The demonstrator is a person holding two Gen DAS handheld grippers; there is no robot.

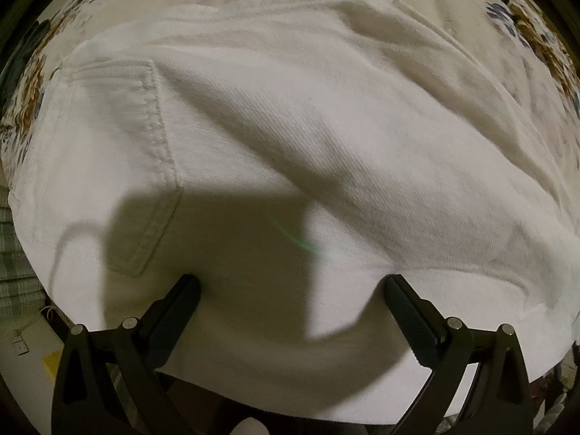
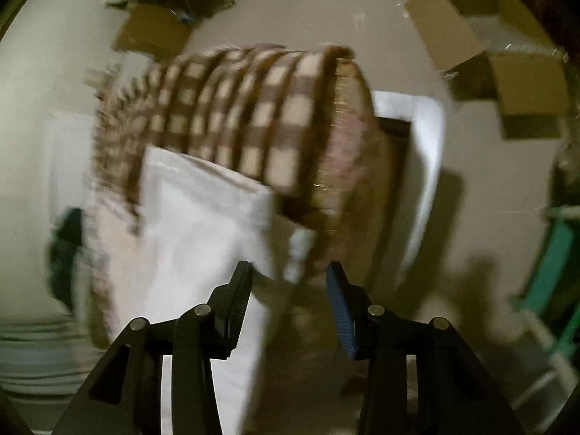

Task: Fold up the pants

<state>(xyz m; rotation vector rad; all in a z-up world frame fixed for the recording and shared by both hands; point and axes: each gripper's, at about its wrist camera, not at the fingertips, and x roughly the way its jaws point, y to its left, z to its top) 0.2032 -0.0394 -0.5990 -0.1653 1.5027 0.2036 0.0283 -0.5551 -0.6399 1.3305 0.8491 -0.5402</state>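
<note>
White denim pants (image 1: 290, 137) lie spread on a floral cloth (image 1: 32, 83) and fill the left wrist view; a back pocket (image 1: 145, 166) with stitched seams shows at left. My left gripper (image 1: 291, 282) is open, fingers wide apart just over the pants' near edge, holding nothing. In the blurred right wrist view my right gripper (image 2: 288, 272) is open and empty, held in the air over the floor. A white fabric piece (image 2: 195, 224) hangs down before its left finger; I cannot tell if it is the pants.
The right wrist view shows a brown-and-cream checked blanket (image 2: 246, 116) over a piece of furniture, open cardboard boxes (image 2: 507, 61) at the upper right, a green frame (image 2: 551, 264) at right and bare floor (image 2: 308, 7).
</note>
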